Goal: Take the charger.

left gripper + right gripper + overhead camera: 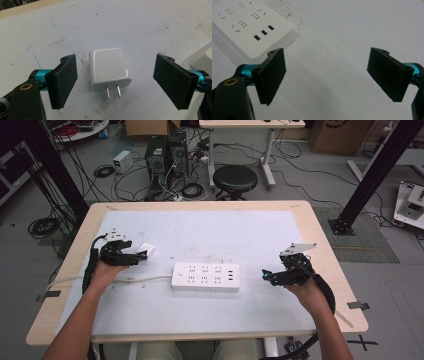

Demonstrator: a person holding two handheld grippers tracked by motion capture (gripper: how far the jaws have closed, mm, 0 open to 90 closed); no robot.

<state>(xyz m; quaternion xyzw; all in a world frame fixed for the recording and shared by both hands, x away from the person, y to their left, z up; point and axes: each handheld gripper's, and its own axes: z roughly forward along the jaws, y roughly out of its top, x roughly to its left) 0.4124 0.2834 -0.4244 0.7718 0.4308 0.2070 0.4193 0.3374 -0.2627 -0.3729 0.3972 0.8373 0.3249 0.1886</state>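
Between the spread jaws of the left gripper a white plug adapter lies flat on the table — prongs toward the camera, untouched by either jaw. Farther right sits the white power strip; beyond it the right gripper hovers, jaws apart — empty.

Both tongs, left and right, wide open (jaws well apart), low, pointing inward.
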